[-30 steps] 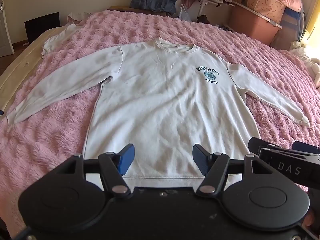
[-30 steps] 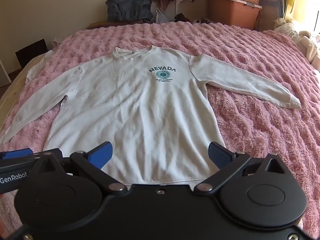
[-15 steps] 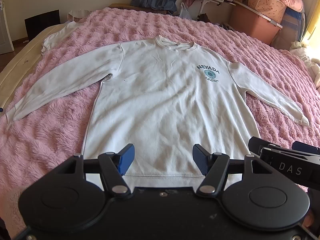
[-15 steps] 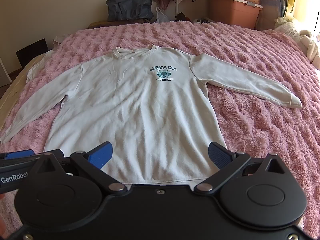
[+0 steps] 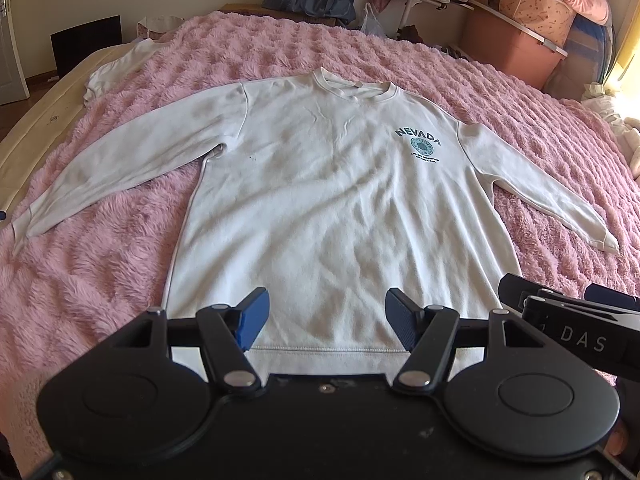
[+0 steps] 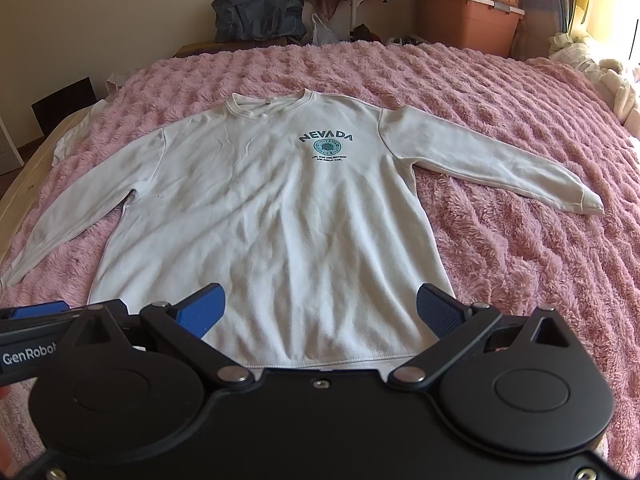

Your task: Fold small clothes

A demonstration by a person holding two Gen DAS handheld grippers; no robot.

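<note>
The white sweatshirt (image 5: 332,200) lay flat and face up on the pink blanket (image 5: 100,272), collar at the far end and hem (image 5: 320,350) at the near end, so that its long axis ran straight away from both grippers. Both sleeves were spread outward: the left sleeve (image 5: 132,164) reached toward the left edge of the bed, the right sleeve (image 6: 488,160) toward the right.

The left gripper (image 5: 326,314) hung over the near hem with its blue fingers (image 5: 252,316) spread apart and nothing between them. The right gripper (image 6: 320,312) sat beside it, just to the right, likewise wide open and empty, its right finger over the sweatshirt's near right corner. Neither appeared to touch the cloth, though contact could not be judged for certain.

The left sleeve lay nearer the left gripper, the right sleeve nearer the right gripper. Judged from this layout, no fold had yet been made, and a first fold would probably bring one sleeve or side across the long axis.
</note>
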